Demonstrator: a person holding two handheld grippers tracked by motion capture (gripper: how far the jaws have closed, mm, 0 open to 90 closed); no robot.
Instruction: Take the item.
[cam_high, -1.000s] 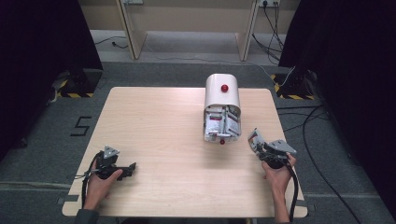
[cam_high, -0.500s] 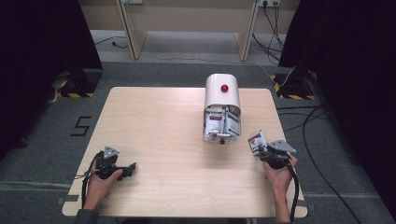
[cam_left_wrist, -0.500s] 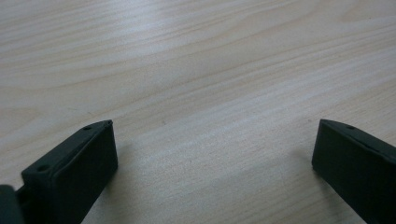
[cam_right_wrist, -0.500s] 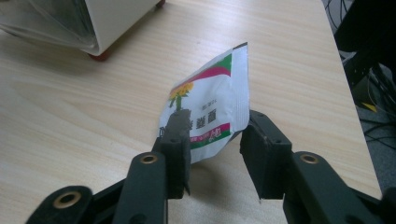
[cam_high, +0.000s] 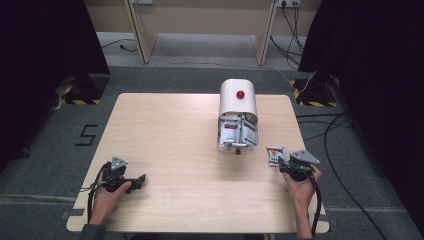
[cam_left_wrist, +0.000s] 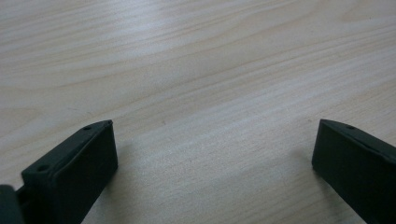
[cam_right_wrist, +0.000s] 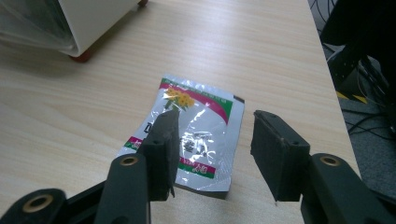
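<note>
At the near left corner of the worktop (cam_high: 165, 130), the left tool (cam_high: 139, 179) rests low in the person's left hand (cam_high: 107, 192), pointing right across the bare wood. In the left gripper view its two black jaws stand wide apart with only wood grain between them, so it is open and holds nothing.

Toward the middle right, well apart from that hand, a white bin (cam_high: 238, 102) with a rounded top and a red knob lies on the worktop with its open mouth toward the person. Several packets (cam_high: 236, 134) are stacked inside the mouth, with a small red foot showing at its near edge.

Just right of the bin's mouth and nearer the person, one sachet (cam_high: 275, 155) lies flat on the worktop, close to the right edge. In the right gripper view the sachet (cam_right_wrist: 196, 135) is silvery, with green and red bands and a yellow flower print, and its foil is slightly creased.

At the far right, the right tool (cam_high: 281, 165), held in the right hand (cam_high: 300, 187), points at the sachet. Its jaws have just been opening: they stand apart above the sachet, one jaw over its left part, the other off its right edge, neither pad pressing it.
</note>
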